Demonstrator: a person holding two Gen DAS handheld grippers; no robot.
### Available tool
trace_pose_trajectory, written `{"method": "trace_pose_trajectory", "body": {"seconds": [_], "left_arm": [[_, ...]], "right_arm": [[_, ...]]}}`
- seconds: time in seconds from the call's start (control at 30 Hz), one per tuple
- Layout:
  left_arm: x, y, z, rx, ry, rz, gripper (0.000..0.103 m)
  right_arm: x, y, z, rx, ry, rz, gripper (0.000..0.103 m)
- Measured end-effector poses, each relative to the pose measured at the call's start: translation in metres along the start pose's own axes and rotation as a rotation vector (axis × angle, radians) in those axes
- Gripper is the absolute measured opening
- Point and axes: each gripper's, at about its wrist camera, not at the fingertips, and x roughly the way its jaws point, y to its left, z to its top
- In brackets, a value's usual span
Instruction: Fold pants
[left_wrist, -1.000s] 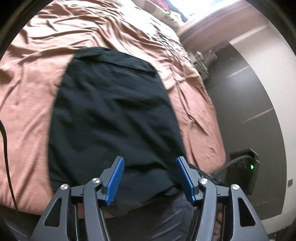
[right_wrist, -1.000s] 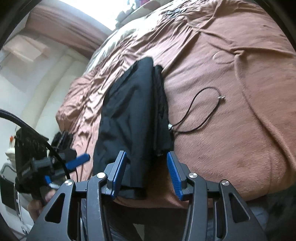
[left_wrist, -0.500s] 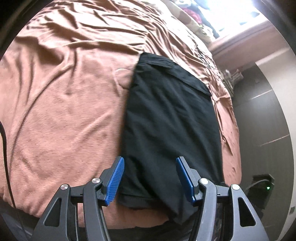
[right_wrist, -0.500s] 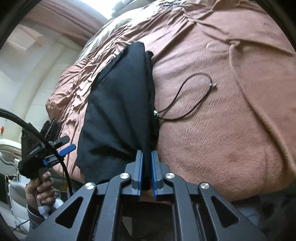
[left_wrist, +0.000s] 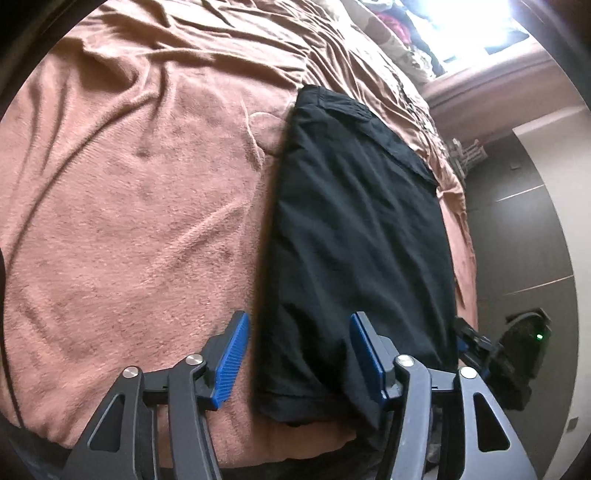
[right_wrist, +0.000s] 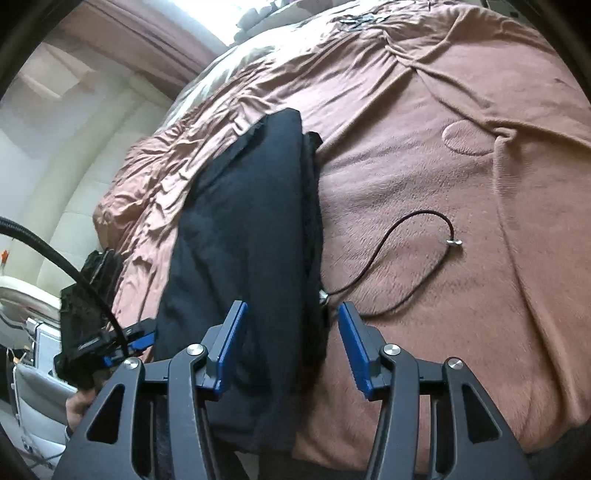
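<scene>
Left wrist — unmarked black pants

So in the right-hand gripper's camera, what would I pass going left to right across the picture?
The other gripper with a hand below it → black pants → loose black cord → bare pink bedspread.

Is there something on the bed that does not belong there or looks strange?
Yes. A loose black cable lies curled on the blanket, and one end touches the right edge of the folded pants. It could get caught in the next fold.
</scene>
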Motion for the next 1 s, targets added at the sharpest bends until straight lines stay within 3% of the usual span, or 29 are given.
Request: {"method": "trace_pose_trajectory", "body": {"seconds": [0.1,0.27,0.47,0.5,0.57,0.7,1.0], "left_arm": [[0.004,0.002,0.002,-0.008,0.015,-0.023,0.047],[0.011,0.006,0.003,-0.041,0.022,-0.078,0.046],[0.006,0.003,-0.001,-0.013,0.031,-0.078,0.015],[0.004,0.003,-0.001,-0.013,0.029,-0.088,0.012],[-0.004,0.002,-0.001,-0.009,0.016,-0.100,0.011],[-0.021,0.002,-0.001,0.001,0.001,-0.099,0.010],[-0.058,0.029,0.000,0.010,0.001,-0.050,0.010]], "right_arm": [[0.013,-0.001,0.007,0.004,0.005,0.005,0.049],[0.031,-0.009,0.015,0.031,0.029,0.024,0.049],[0.042,-0.027,0.015,0.118,0.095,0.157,0.049],[0.043,-0.026,0.014,0.114,0.105,0.168,0.045],[0.043,-0.021,0.013,0.100,0.112,0.162,0.044],[0.042,-0.014,0.011,0.105,0.115,0.165,0.035],[0.055,0.023,-0.014,0.063,0.188,0.179,0.034]]}}
